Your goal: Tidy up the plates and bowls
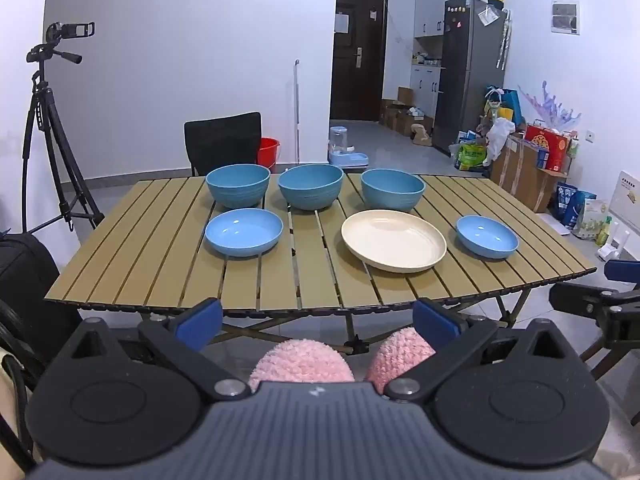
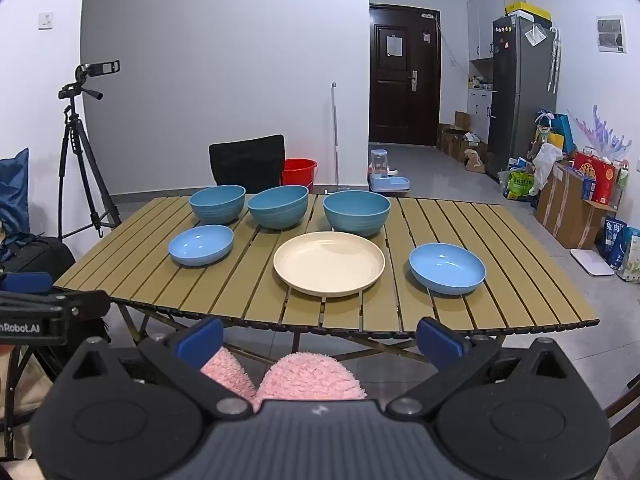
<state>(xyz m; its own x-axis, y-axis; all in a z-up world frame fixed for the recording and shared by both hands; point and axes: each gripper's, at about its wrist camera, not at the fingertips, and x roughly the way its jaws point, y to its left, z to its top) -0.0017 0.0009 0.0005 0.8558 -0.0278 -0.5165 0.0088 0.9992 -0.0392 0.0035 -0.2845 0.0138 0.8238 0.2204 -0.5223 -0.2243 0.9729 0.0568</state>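
**Both grippers spread wide, nothing held, dishes untouched on counter**

Left gripper (image 1: 316,318) sits nearest the lens, short of the counter's (image 1: 160,264) near edge. Its blue fingers (image 1: 199,322) are fully spread w/ nothing between them, touching nothing. Right gripper (image 2: 320,336): same, blue fingers (image 2: 200,340) wide apart, empty, also short of the edge. Pink fuzzy slippers (image 1: 304,360) show on the floor below both.

Dishes, all upright, all look empty:
- Back row: 3 deep teal bowls, left bowl (image 1: 237,185), middle bowl (image 1: 311,186), right bowl (image 1: 393,190), side by side w/ small gaps.
- Front row: shallow blue dish (image 1: 244,231) at left, just in front of the left bowl; cream plate (image 1: 393,239) right of centre, just in front of the right bowl; smaller blue dish (image 1: 487,237) near the right edge, apart from the plate.

Nothing stacked; each piece sits on its own on the slats.

Beyond the counter: black chair (image 1: 223,142), red bucket (image 1: 268,152), camera on tripod (image 1: 60,40) at left.
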